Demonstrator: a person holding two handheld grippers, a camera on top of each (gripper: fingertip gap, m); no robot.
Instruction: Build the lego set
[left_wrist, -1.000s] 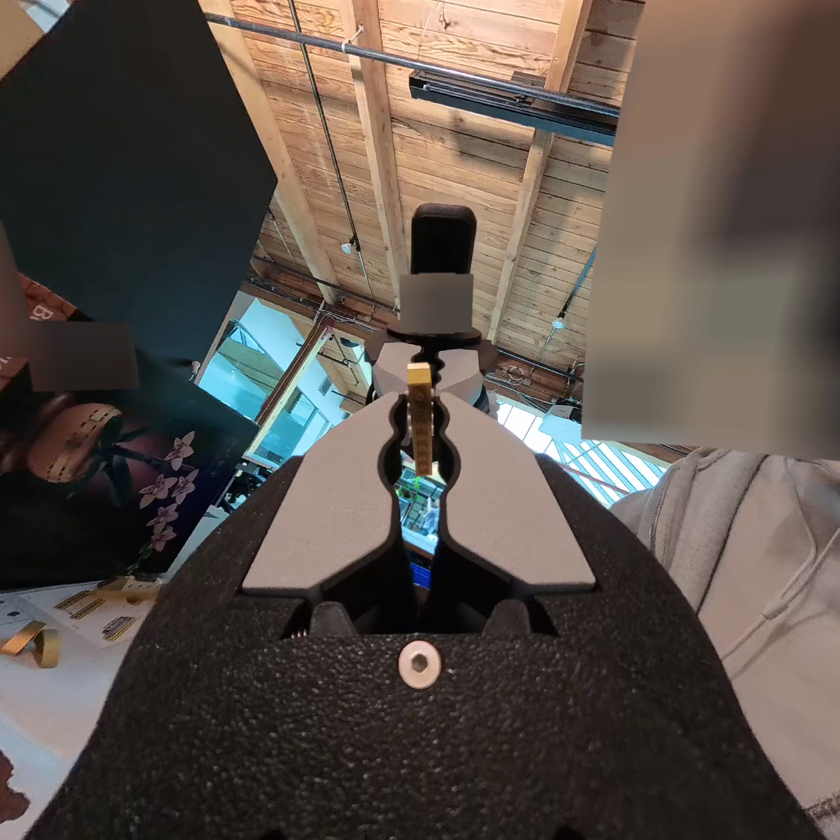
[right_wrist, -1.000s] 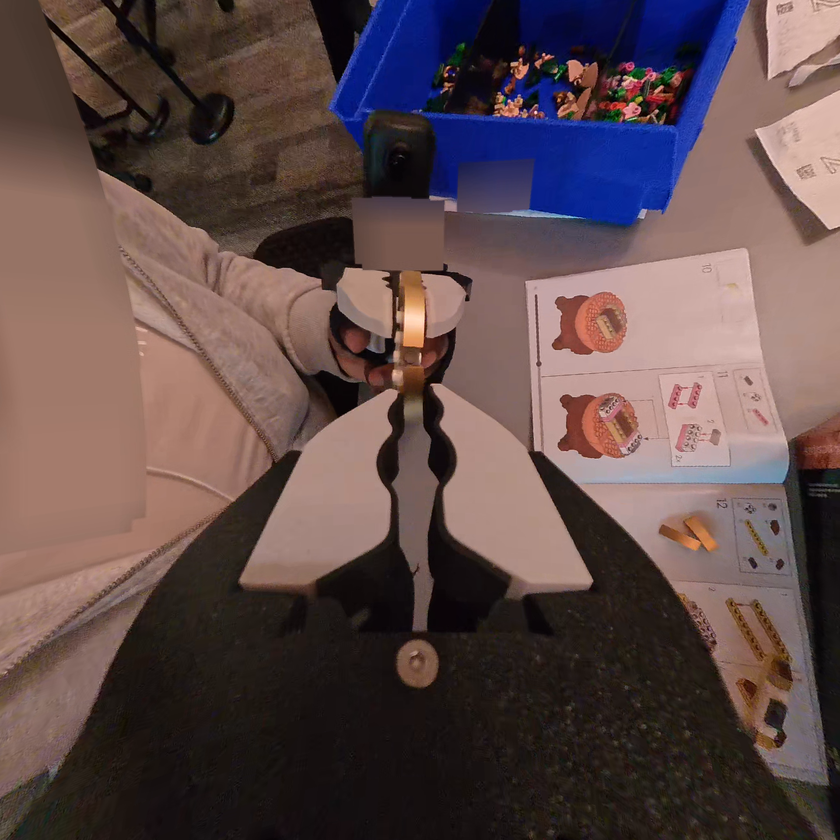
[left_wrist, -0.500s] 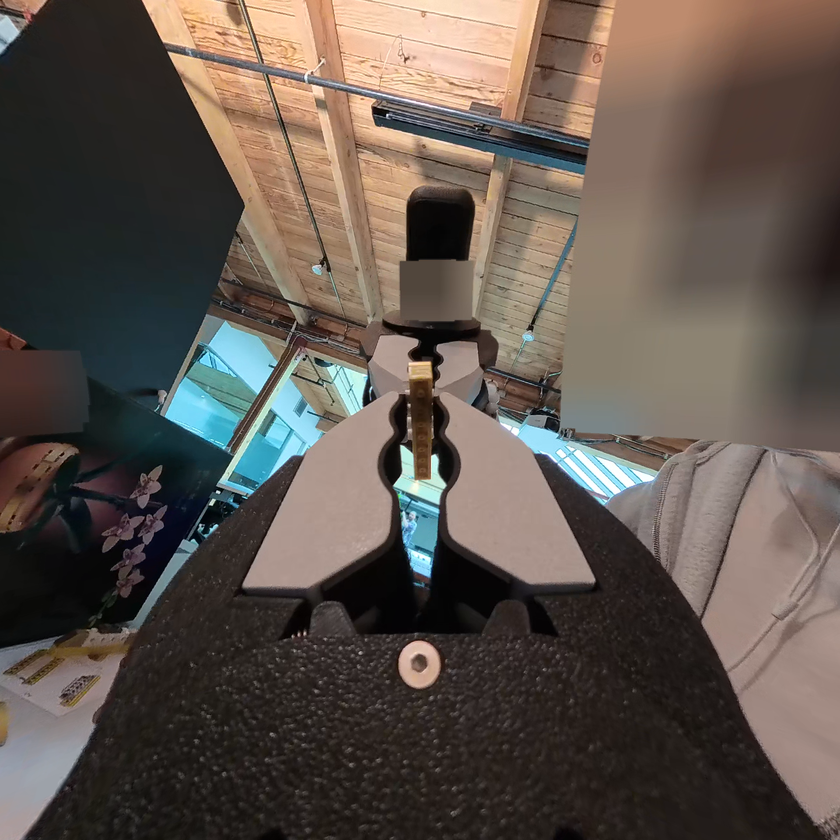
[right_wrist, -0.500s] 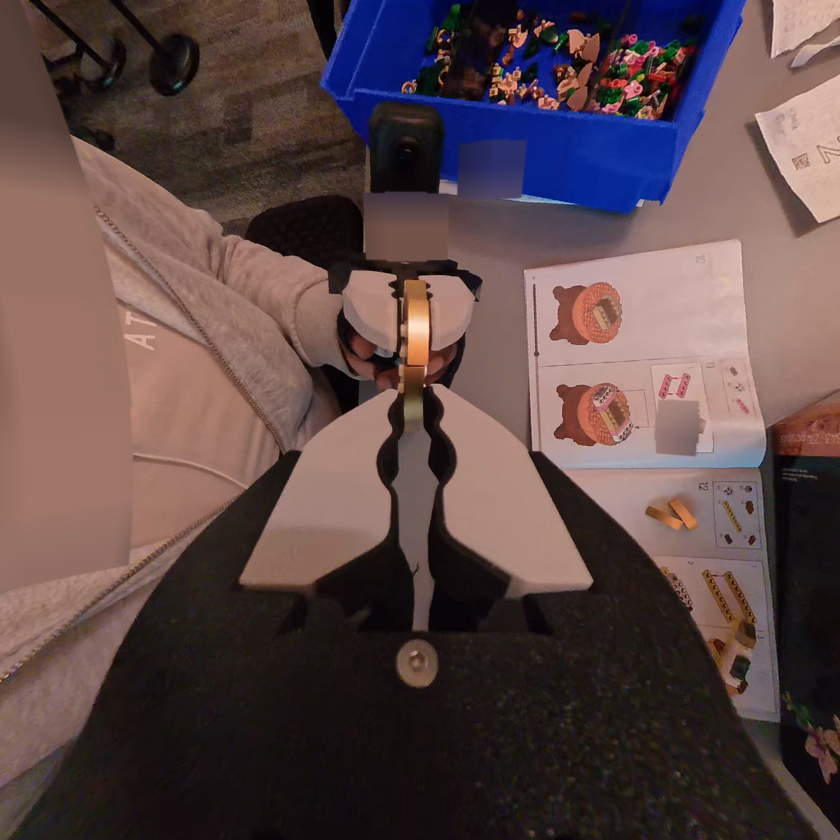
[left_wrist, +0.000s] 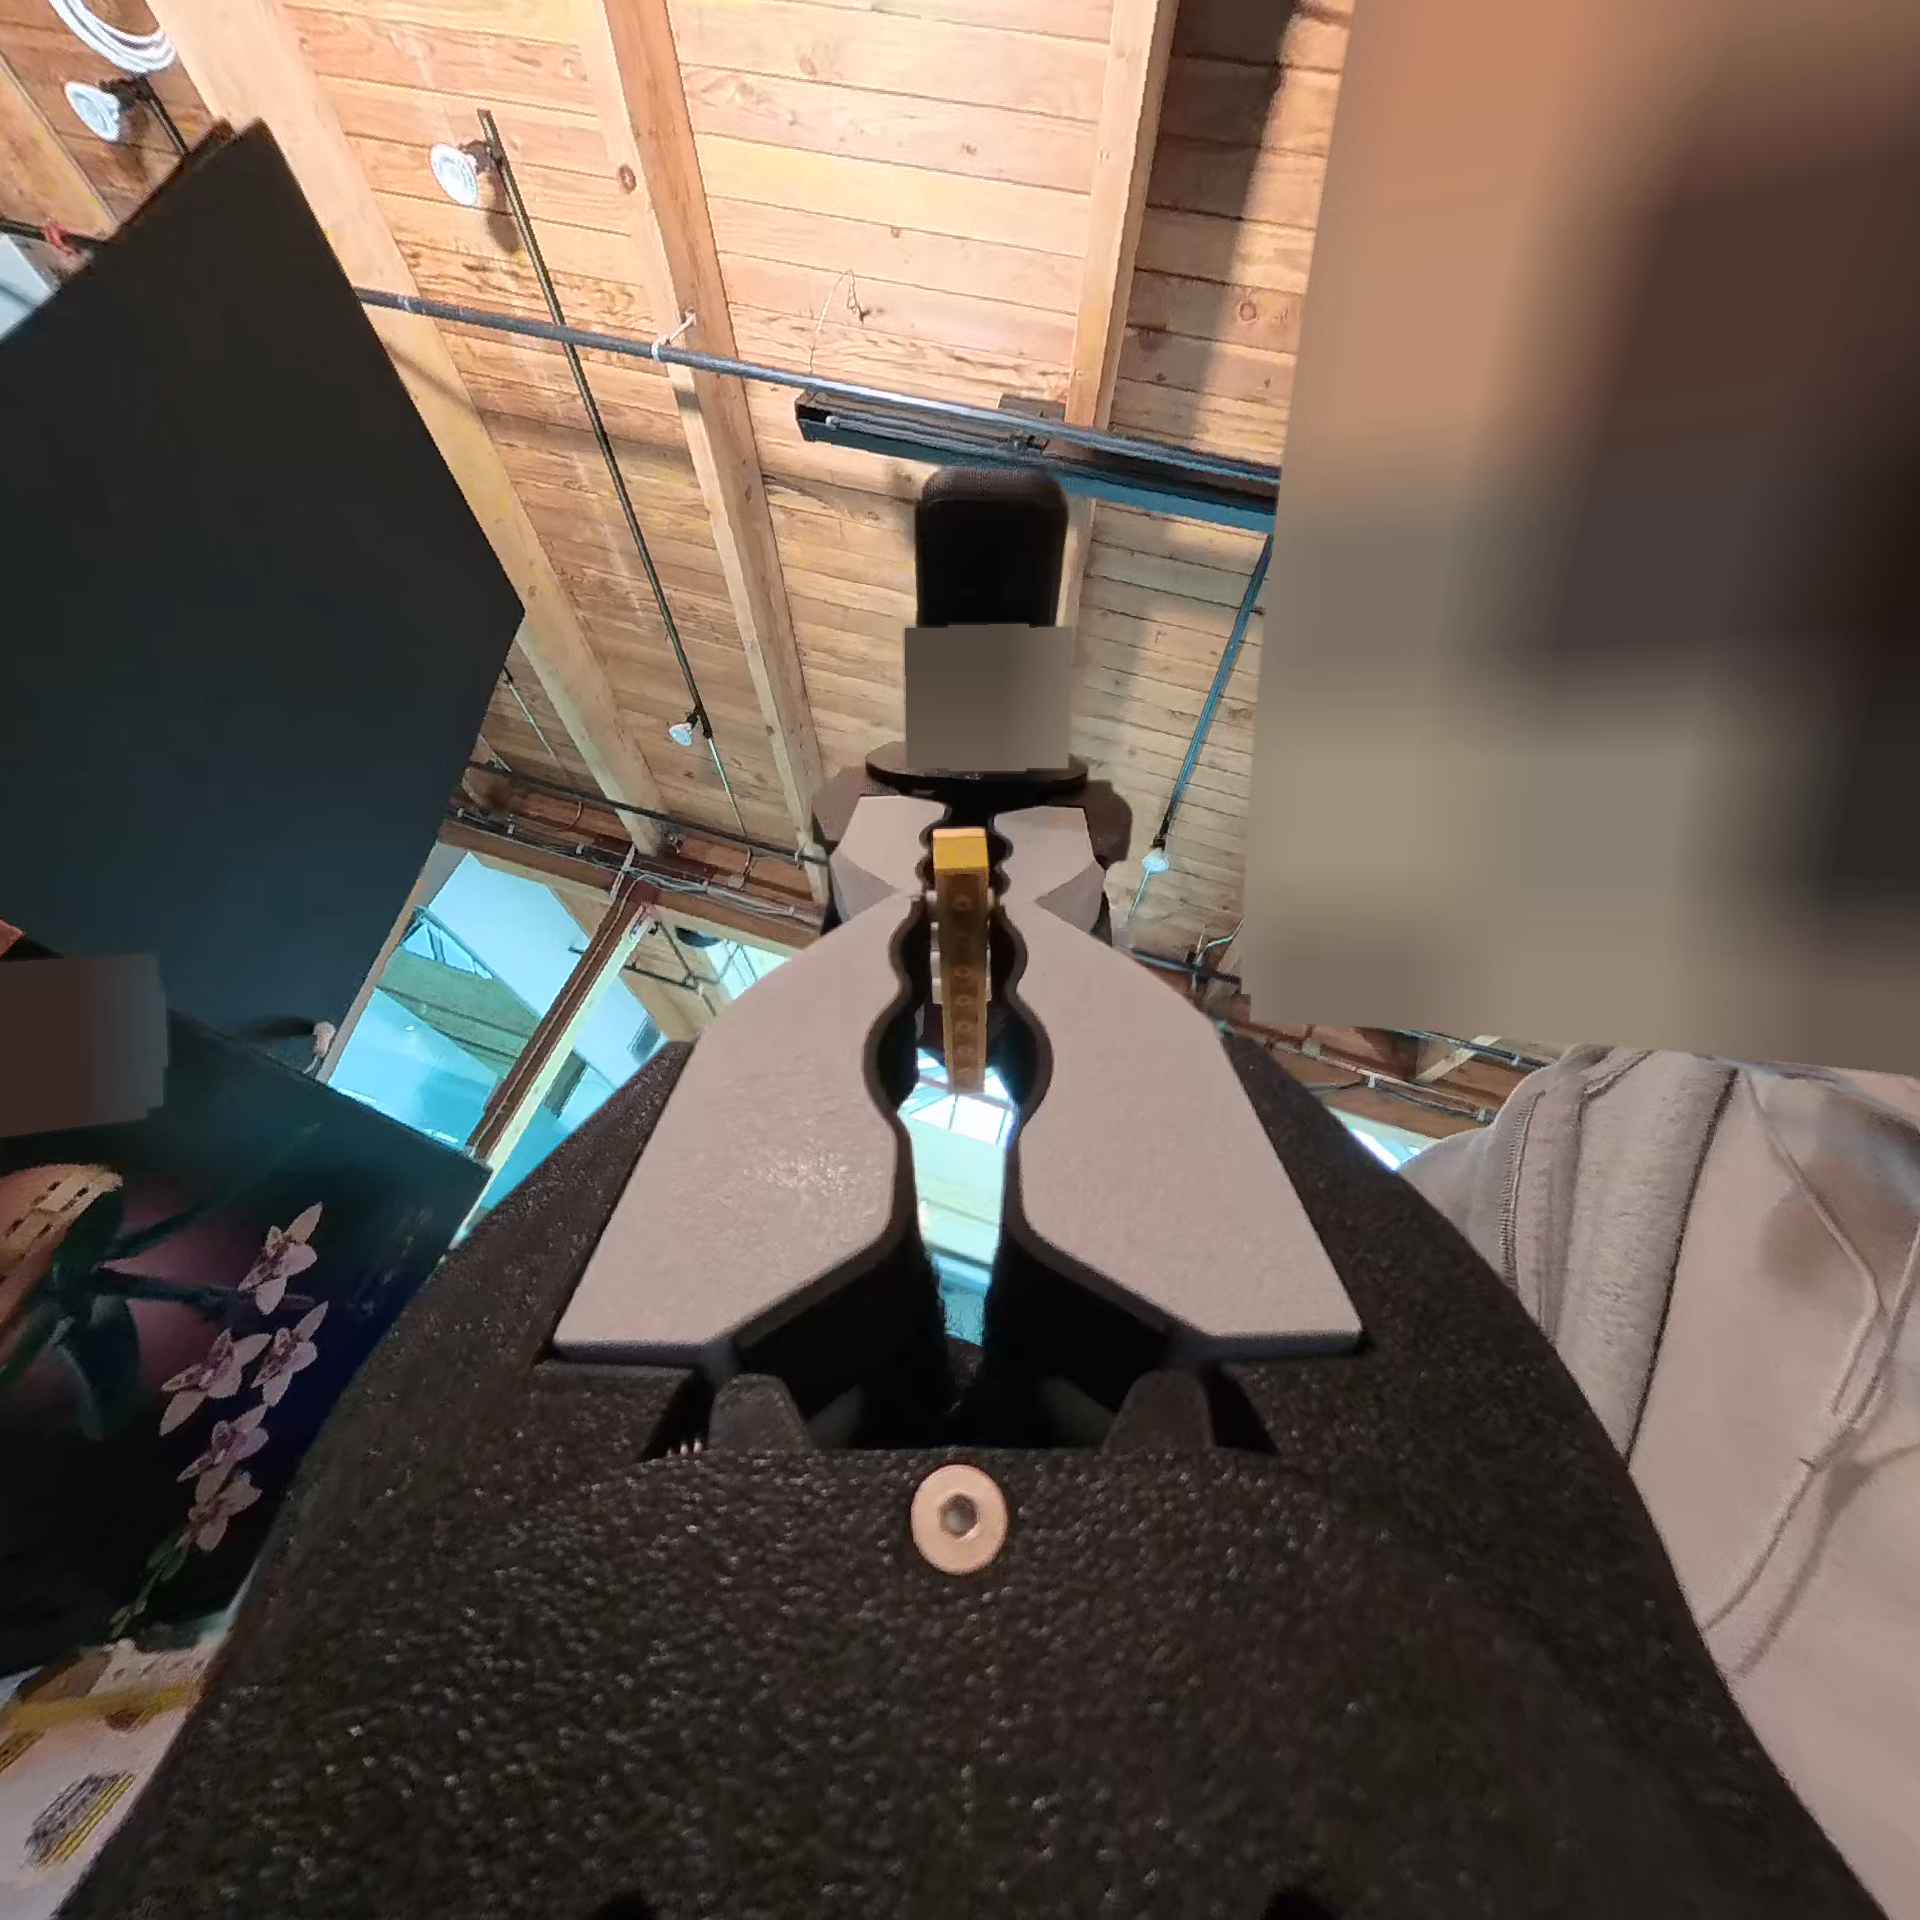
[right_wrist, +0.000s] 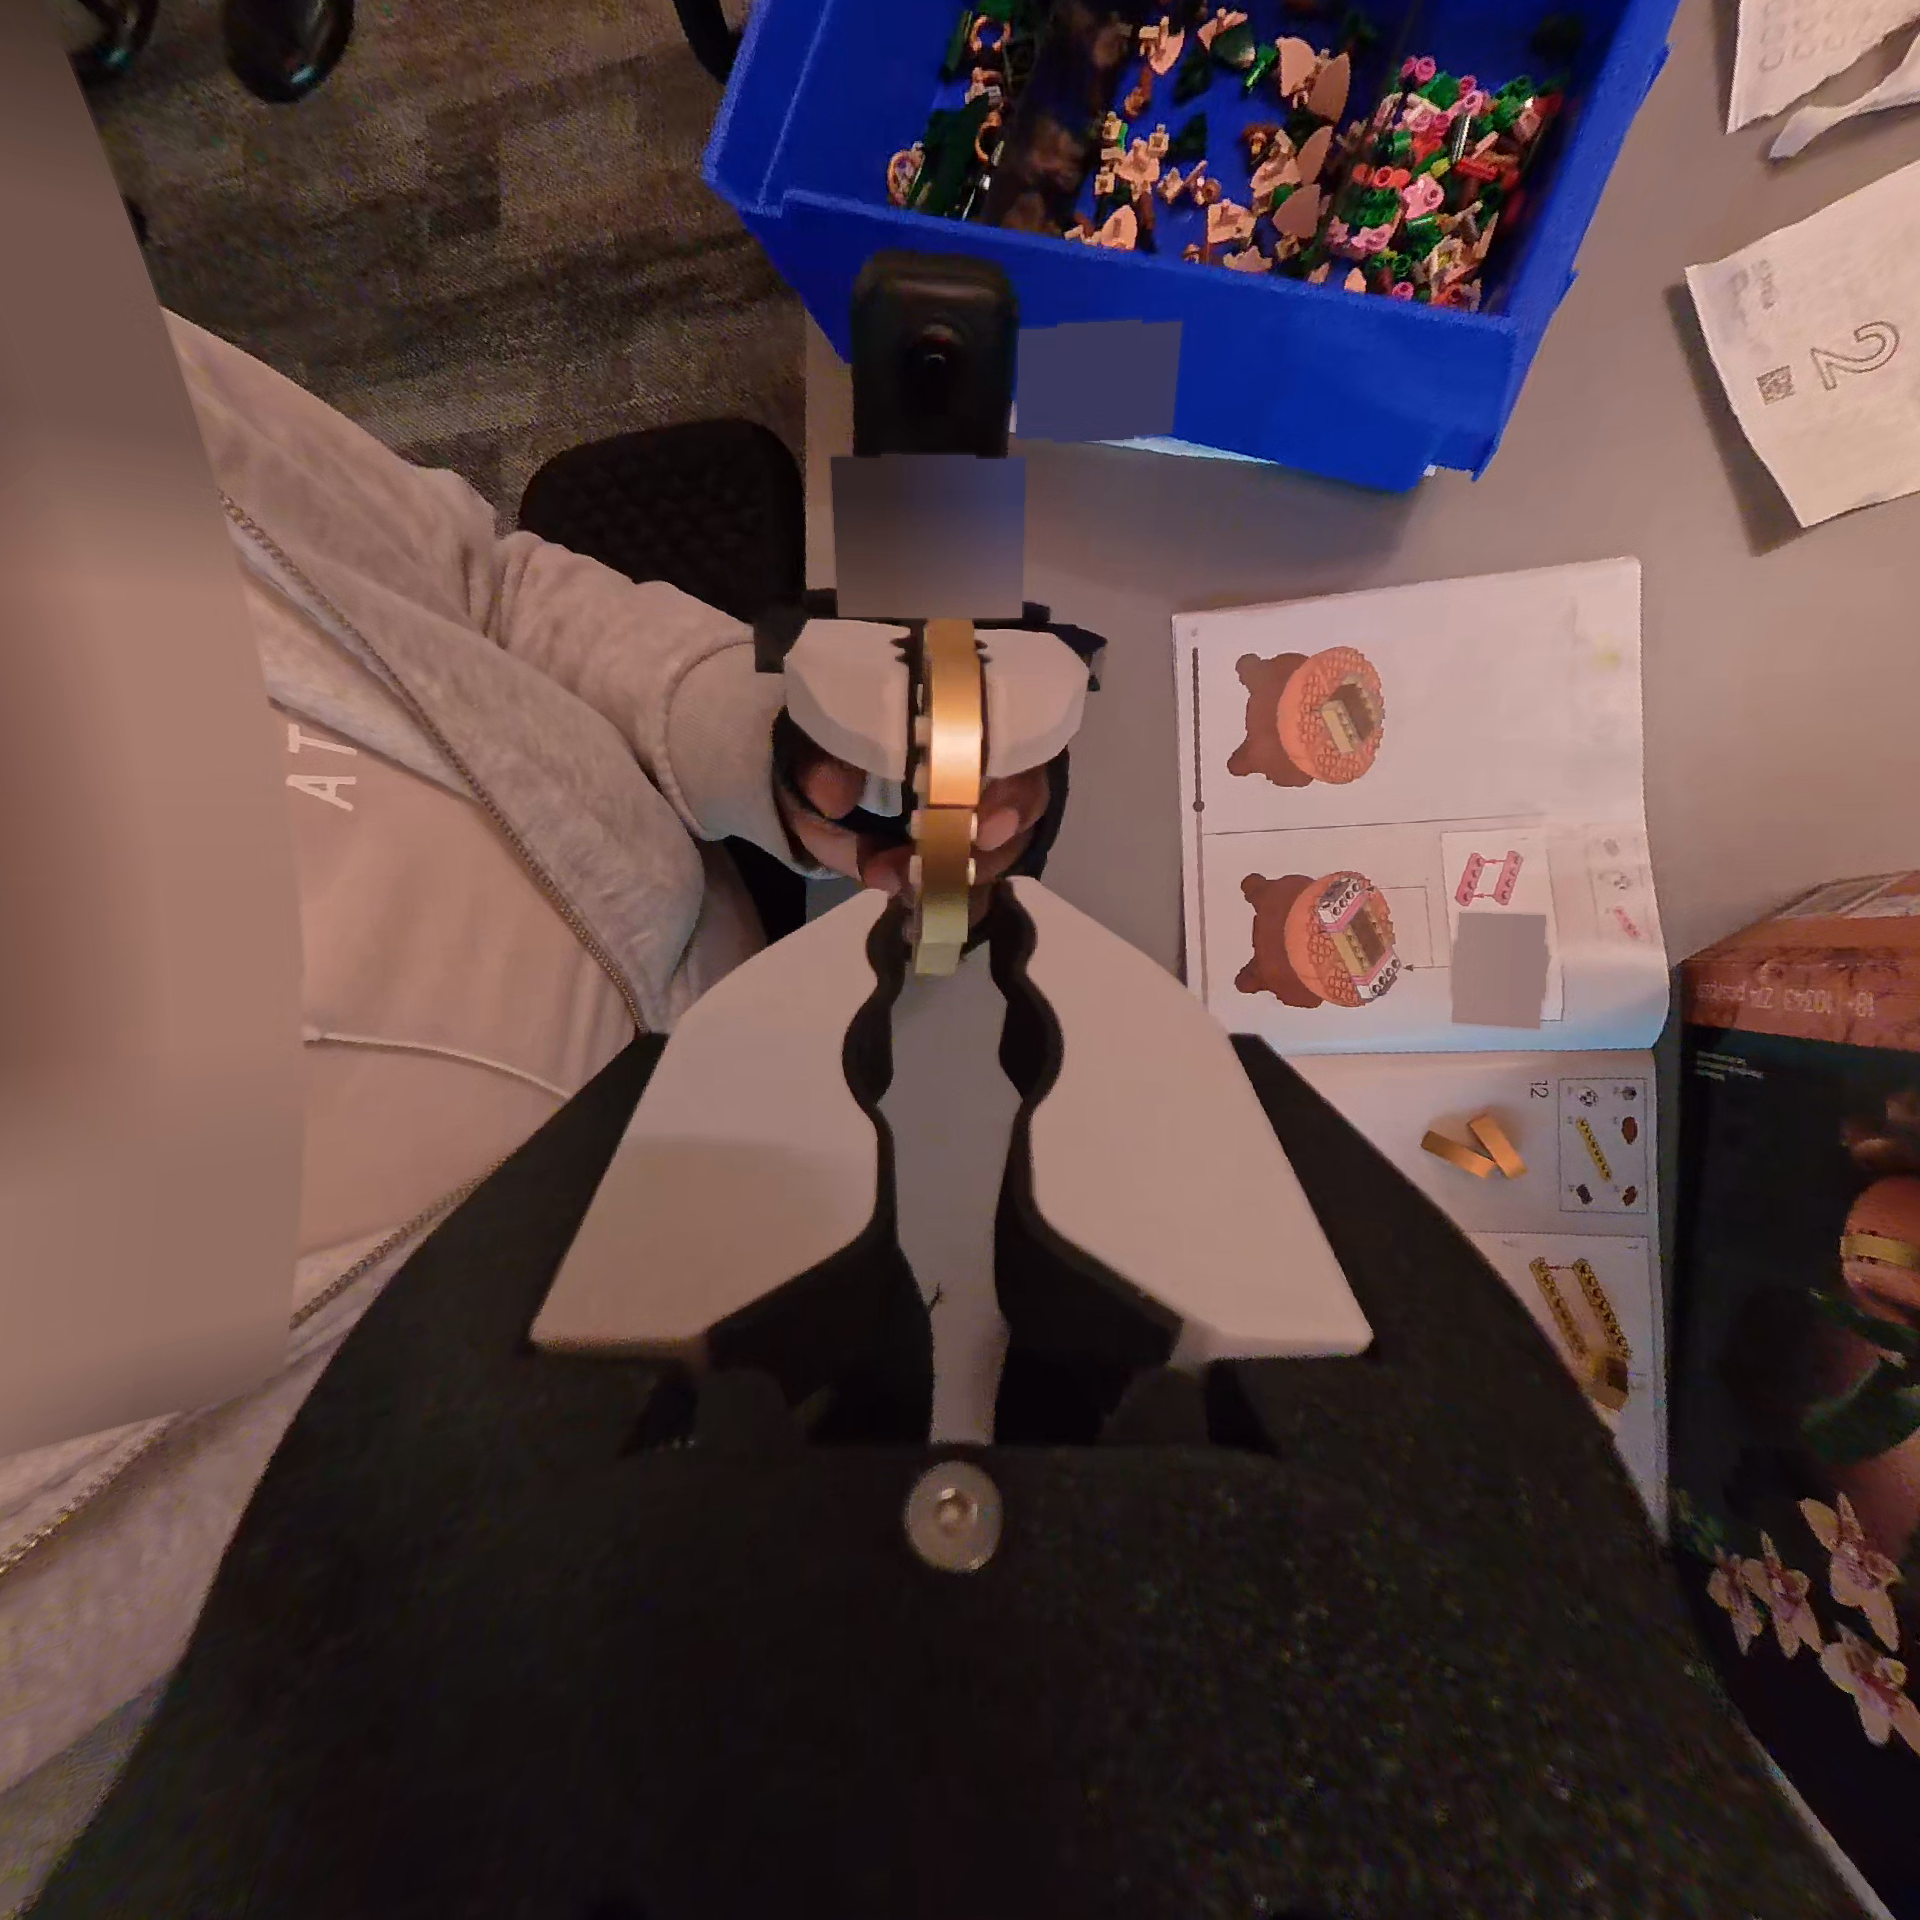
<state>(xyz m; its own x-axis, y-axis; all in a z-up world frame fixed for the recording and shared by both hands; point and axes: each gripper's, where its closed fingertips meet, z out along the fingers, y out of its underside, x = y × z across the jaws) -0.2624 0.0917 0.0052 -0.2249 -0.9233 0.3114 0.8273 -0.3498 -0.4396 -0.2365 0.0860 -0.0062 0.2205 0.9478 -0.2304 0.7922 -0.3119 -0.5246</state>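
Note:
A long gold lego piece (right_wrist: 951, 748), a studded plate with smooth curved gold tiles on it, is held in the air between my two grippers, which face each other tip to tip. My right gripper (right_wrist: 943, 914) is shut on its near end. My left gripper (right_wrist: 935, 707), held by a hand in a grey sleeve, is shut on its far part. In the left wrist view, which looks up at a wooden ceiling, my left gripper (left_wrist: 961, 920) pinches the gold piece (left_wrist: 964, 987) edge-on, and the right gripper (left_wrist: 961, 862) closes on its far end.
A blue bin (right_wrist: 1299, 364) of several small lego parts stands at the table's far edge. An open instruction booklet (right_wrist: 1455, 675) lies to the right with two loose gold pieces (right_wrist: 1475, 1148) on it. The set's box (right_wrist: 1808, 1247) stands at the right edge. Paper bags (right_wrist: 1818, 364) lie beyond. Only a small space, under 4 cm, lies between the two pairs of fingers.
Both grippers keep their hold on the gold piece. The pair has shifted, so the right wrist view shows more of the blue bin and the box, and the left wrist view shows more ceiling.

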